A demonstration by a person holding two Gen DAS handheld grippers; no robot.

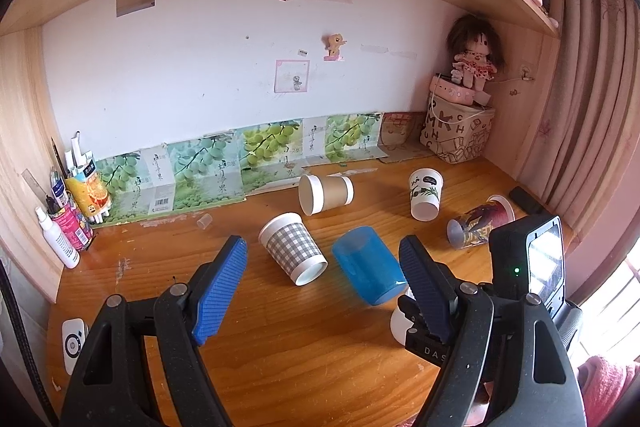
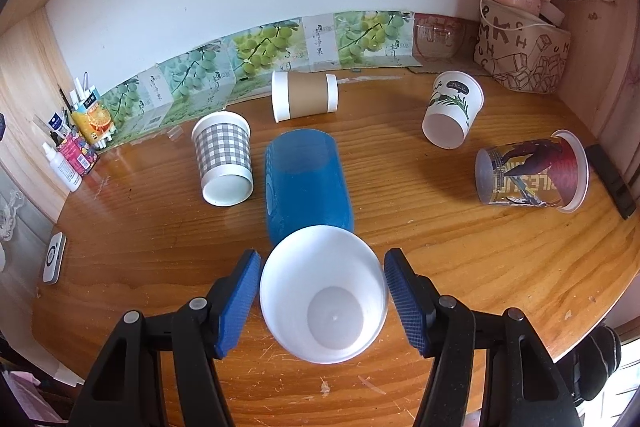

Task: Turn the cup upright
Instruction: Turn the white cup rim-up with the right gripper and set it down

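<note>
The white cup (image 2: 324, 293) is sitting between the pads of the right gripper (image 2: 322, 301), near the front edge of the wooden desk (image 2: 460, 267), with its mouth facing the camera and its inside bottom plainly showing. Whether it is already standing fully upright or still leaning cannot be told for certain; it looks close to upright. The left pad (image 2: 240, 303) is lying against or just beside the rim, and the right pad (image 2: 404, 301) is standing just apart from it, so the jaws are spread about a cup's width and are gripping little, if at all.

Judgement: the step in hand is setting the cup on its base. To do it well, the base should be flat on the desk before the pads part, and the pads should draw back evenly so neither drags the rim over.

Just behind it the blue cup (image 2: 306, 183) is lying on its side, close enough to be knocked.

The left gripper (image 1: 324, 279) is hanging wide open over the desk, holding nothing, with the checked cup (image 1: 292, 253) lying tipped beyond it.
</note>
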